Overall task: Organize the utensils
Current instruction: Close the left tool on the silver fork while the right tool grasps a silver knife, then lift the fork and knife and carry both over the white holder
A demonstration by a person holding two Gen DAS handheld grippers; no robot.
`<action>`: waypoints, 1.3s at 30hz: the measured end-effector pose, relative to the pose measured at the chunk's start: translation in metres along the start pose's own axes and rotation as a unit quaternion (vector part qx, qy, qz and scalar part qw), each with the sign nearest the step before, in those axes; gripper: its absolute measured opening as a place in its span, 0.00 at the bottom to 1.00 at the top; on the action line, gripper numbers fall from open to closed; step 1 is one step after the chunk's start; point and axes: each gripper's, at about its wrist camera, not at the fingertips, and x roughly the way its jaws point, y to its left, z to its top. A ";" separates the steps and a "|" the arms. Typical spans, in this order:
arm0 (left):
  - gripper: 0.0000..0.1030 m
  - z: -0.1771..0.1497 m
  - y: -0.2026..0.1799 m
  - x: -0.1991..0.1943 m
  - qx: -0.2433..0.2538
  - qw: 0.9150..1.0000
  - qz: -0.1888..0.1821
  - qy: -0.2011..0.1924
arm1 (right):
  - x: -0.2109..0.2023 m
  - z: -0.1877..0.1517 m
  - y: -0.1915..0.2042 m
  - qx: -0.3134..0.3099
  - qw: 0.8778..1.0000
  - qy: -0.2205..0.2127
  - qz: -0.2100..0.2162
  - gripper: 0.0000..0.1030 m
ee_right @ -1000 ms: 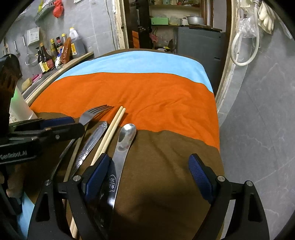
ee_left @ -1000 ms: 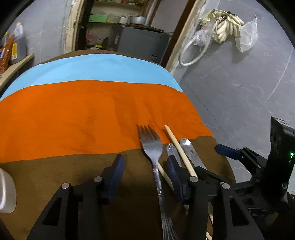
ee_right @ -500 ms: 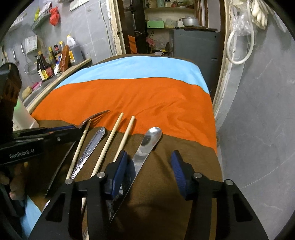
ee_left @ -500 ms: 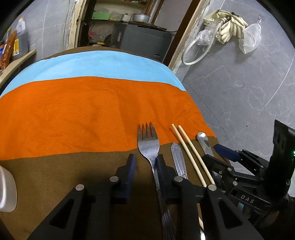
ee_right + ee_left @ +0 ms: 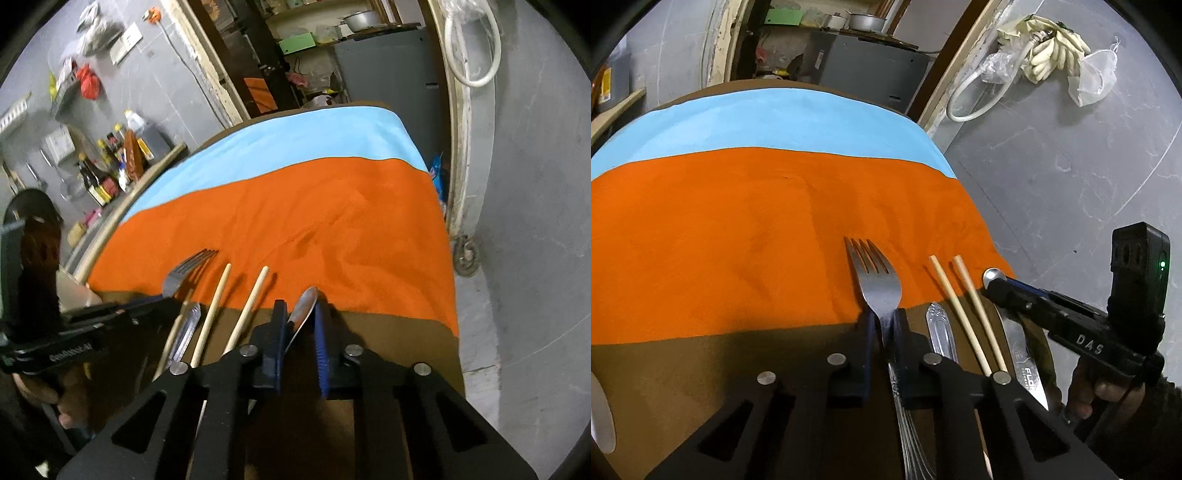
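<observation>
Both grippers have just closed, each on its own piece, likely to sort them: the left gripper [image 5: 884, 326] pinches the fork [image 5: 877, 284], the right gripper [image 5: 300, 325] the spoon [image 5: 303, 306]. The chopsticks [image 5: 964, 306] lie between on the cloth [image 5: 738, 229].

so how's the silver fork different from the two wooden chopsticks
The silver metal fork is clamped at its neck by the left gripper; the two pale wooden chopsticks lie free, ungripped. The fork ends in broad tines; the chopsticks are plain thin rods. Both rest on the striped tablecloth, pointing the same way.
</observation>
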 end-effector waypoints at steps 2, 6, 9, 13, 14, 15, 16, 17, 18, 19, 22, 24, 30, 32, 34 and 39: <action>0.06 -0.003 0.001 -0.002 -0.005 1.000 -0.002 -0.003 | 0.001 0.000 -0.001 0.010 1.000 -0.002 0.012 0.08; 0.06 -0.008 0.007 -0.007 -0.023 1.000 -0.016 -0.001 | 0.001 -0.002 0.001 0.030 0.999 -0.008 0.041 0.05; 0.06 -0.006 0.010 -0.004 -0.025 0.999 -0.025 0.005 | 0.005 -0.006 0.004 0.028 0.999 -0.005 0.041 0.05; 0.05 -0.002 0.012 0.000 -0.028 0.999 -0.038 0.012 | 0.003 -0.008 0.002 0.030 0.999 -0.007 0.044 0.04; 0.05 -0.002 0.012 -0.001 -0.030 0.999 -0.038 0.011 | 0.001 -0.008 0.003 0.030 0.998 -0.009 0.046 0.04; 0.05 -0.003 0.012 -0.003 -0.030 0.999 -0.037 0.008 | -0.001 -0.008 0.005 0.030 0.998 -0.012 0.049 0.03; 0.04 -0.004 0.011 -0.004 -0.030 0.999 -0.037 0.005 | -0.003 -0.008 0.007 0.030 0.998 -0.015 0.051 0.03; 0.04 -0.006 0.011 -0.007 -0.031 0.999 -0.035 -0.002 | -0.006 -0.007 0.009 0.030 0.998 -0.019 0.052 0.02; 0.04 -0.008 0.010 -0.011 -0.032 0.999 -0.033 -0.009 | -0.009 -0.007 0.011 0.029 0.998 -0.022 0.053 0.02; 0.04 -0.009 0.009 -0.017 -0.032 0.999 -0.032 -0.020 | -0.013 -0.007 0.015 0.028 0.998 -0.028 0.054 0.02; 0.03 -0.012 0.002 -0.037 -0.020 0.998 -0.011 -0.054 | -0.025 -0.007 0.024 0.025 0.997 -0.047 0.052 0.02; 0.03 -0.013 -0.003 -0.054 -0.007 0.997 0.005 -0.079 | -0.035 -0.007 0.030 0.024 0.997 -0.062 0.047 0.02; 0.03 -0.015 -0.011 -0.101 0.009 0.990 0.017 -0.137 | -0.072 -0.009 0.047 0.025 0.994 -0.106 0.027 0.02; 0.03 -0.013 -0.010 -0.114 0.012 0.989 0.016 -0.146 | -0.085 -0.010 0.053 0.028 0.992 -0.120 0.020 0.01; 0.03 -0.010 -0.008 -0.128 0.015 0.988 0.014 -0.154 | -0.100 -0.011 0.061 0.030 0.990 -0.138 0.009 0.01; 0.03 -0.003 -0.004 -0.175 0.027 0.983 0.006 -0.182 | -0.145 -0.005 0.087 0.028 0.981 -0.190 -0.018 0.01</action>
